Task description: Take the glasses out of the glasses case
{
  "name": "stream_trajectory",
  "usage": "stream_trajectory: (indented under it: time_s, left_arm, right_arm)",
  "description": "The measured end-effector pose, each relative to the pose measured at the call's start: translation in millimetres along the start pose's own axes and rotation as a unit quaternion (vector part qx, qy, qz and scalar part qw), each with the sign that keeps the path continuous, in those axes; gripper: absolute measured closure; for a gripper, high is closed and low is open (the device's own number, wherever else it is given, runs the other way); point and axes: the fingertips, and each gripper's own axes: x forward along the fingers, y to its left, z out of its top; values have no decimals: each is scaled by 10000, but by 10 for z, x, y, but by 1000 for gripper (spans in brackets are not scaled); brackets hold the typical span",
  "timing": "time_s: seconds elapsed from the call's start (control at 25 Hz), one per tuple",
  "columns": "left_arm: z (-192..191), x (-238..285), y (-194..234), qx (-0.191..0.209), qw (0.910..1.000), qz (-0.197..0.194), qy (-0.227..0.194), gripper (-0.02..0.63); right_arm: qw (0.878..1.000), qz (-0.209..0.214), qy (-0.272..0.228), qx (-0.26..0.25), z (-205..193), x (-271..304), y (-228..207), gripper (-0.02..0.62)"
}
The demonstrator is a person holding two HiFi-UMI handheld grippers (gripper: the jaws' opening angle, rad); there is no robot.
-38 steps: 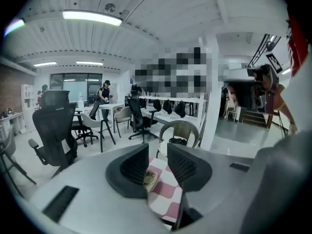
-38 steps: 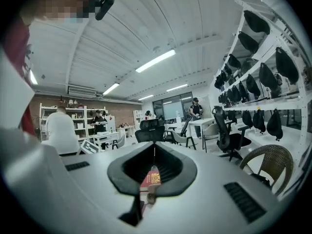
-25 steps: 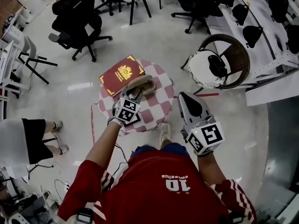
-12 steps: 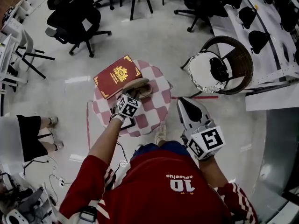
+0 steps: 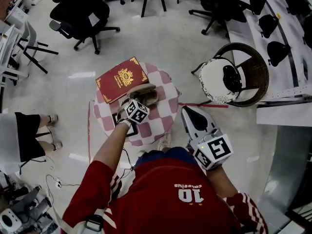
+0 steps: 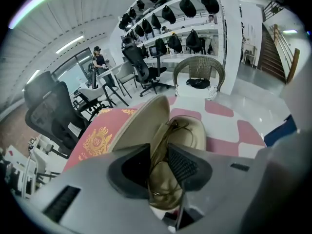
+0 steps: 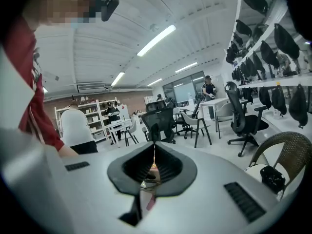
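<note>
Left tool [image 6: 160,152] pinching thin gold wire-framed glasses [image 6: 171,126] inside the open beige oval glasses case [image 6: 141,126].

The glasses are lying in the case's tray directly under the left tool [image 5: 139,101], its jaws squeezing down to a narrow slit on the frame. The case [image 5: 146,92] is resting on the pink-and-white chequered round desk [image 5: 163,112], just ahead of this tool. A red book with a gold crest [image 5: 121,79] is lying to its left. The right tool [image 5: 189,112], jaws pressing together on nothing, is hovering beside the desk's edge.
</note>
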Motion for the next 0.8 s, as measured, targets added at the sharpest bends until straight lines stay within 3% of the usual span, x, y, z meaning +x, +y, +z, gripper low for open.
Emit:
stream_trajectory:
  time_s: [0.4,0.8]
  left_arm:
    - [-66,199,4,481,9978,181,411,515]
    - [-71,145,-12,858,9951,231,442,583]
  right_arm:
    - [9995,230,103,185,-102,97,-23,578]
    - [9990,246,119,344,-123,144,-7,578]
